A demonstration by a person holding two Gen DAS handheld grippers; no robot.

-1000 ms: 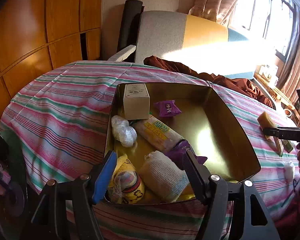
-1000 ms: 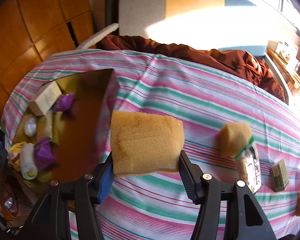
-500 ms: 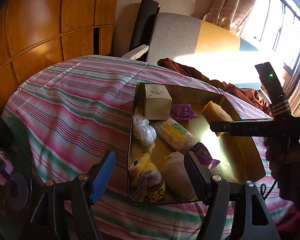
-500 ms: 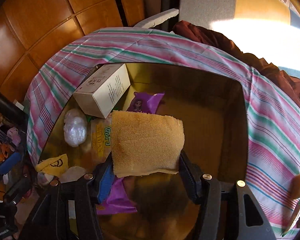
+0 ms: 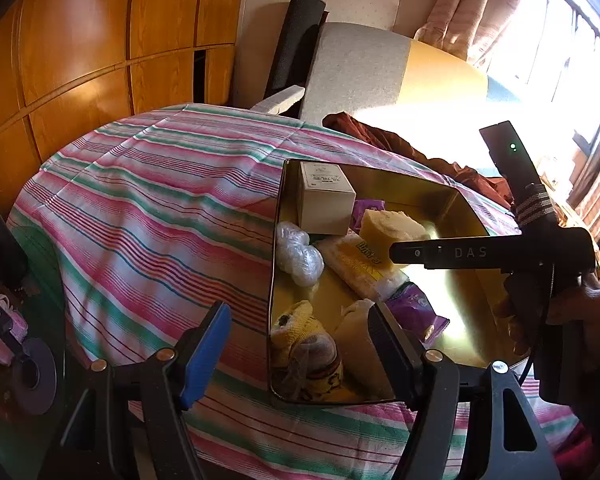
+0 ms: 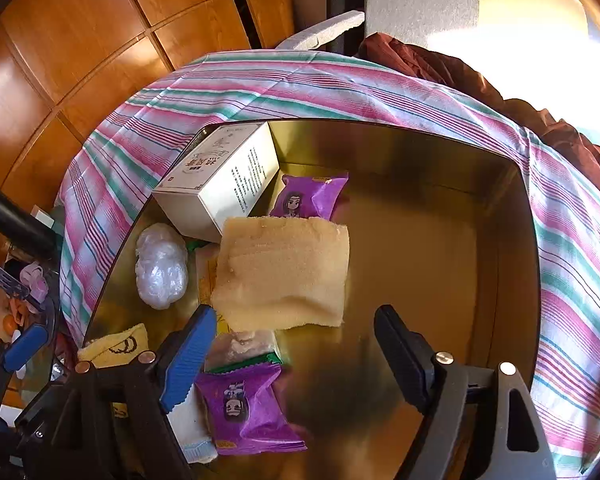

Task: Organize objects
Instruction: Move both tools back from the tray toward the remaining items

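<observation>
A tan sponge [image 6: 284, 272] lies loose in the gold tin [image 6: 520, 240], resting on a snack packet beside the white box [image 6: 220, 180]. My right gripper [image 6: 294, 316] hovers just above it with its jaws opening, and the pads no longer touch the sponge. The left wrist view shows the same sponge [image 5: 388, 228] just beyond the right gripper [image 5: 396, 254]. My left gripper [image 5: 298, 312] stands open over the tin's near corner [image 5: 276, 392], holding nothing. Two purple packets [image 6: 308, 196] [image 6: 244, 408], a clear plastic wad [image 6: 160, 272] and a yellow cloth item [image 5: 304, 344] also lie in the tin.
The tin sits on a round table under a striped cloth [image 5: 160, 208]. A chair [image 5: 360, 72] with a brown cloth [image 5: 380, 136] stands behind it, and wood panelling [image 5: 80, 40] lines the left. A person's hand [image 5: 580, 312] holds the right gripper. The tin's right half [image 6: 440, 280] is bare.
The right gripper carried the sponge from above the tablecloth to over the tin, then its jaws spread and the sponge dropped in. The left gripper shifted slightly left.
</observation>
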